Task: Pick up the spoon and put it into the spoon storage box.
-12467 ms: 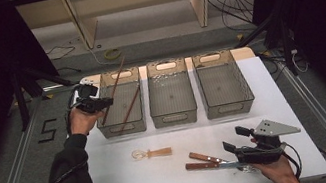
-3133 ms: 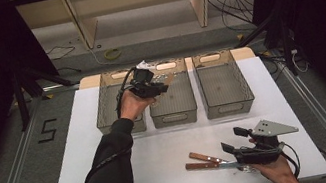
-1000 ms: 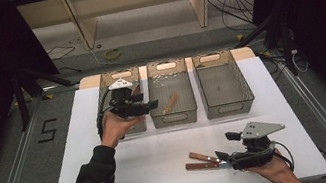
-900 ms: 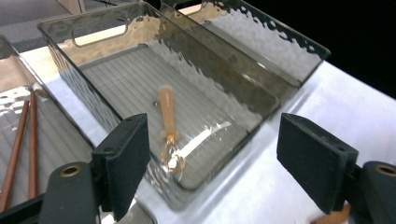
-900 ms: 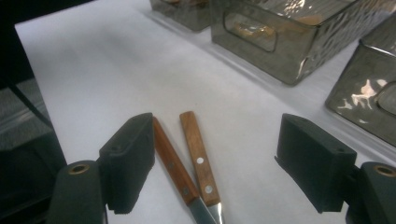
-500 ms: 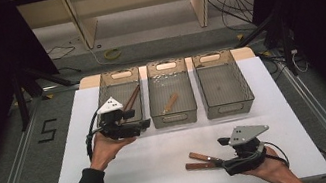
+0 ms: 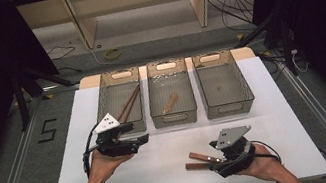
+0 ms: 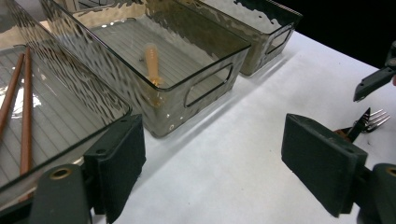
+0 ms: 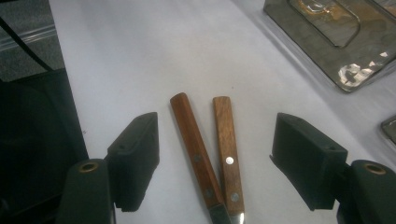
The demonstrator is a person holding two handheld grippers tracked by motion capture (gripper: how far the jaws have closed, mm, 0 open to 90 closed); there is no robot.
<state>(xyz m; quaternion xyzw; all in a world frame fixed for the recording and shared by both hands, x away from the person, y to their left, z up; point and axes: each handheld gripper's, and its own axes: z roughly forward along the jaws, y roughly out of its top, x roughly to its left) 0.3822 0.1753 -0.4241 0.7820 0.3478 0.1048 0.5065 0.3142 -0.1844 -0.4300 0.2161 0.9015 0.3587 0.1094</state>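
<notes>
Sorting looks partly done. Of three bins, the left bin (image 7: 119, 101) at eleven o'clock holds chopsticks (image 7: 128, 103), the middle bin (image 7: 170, 92) a whisk (image 7: 170, 103). Two forks (image 7: 203, 159) remain on the table (image 7: 174, 165) at five o'clock.

The right gripper (image 9: 215, 158), jaws spread and just narrowing, straddles their handles without touching. The left gripper (image 8: 212, 168), jaws spread and just widening, is empty. Its view shows tines (image 8: 376, 119).
</notes>
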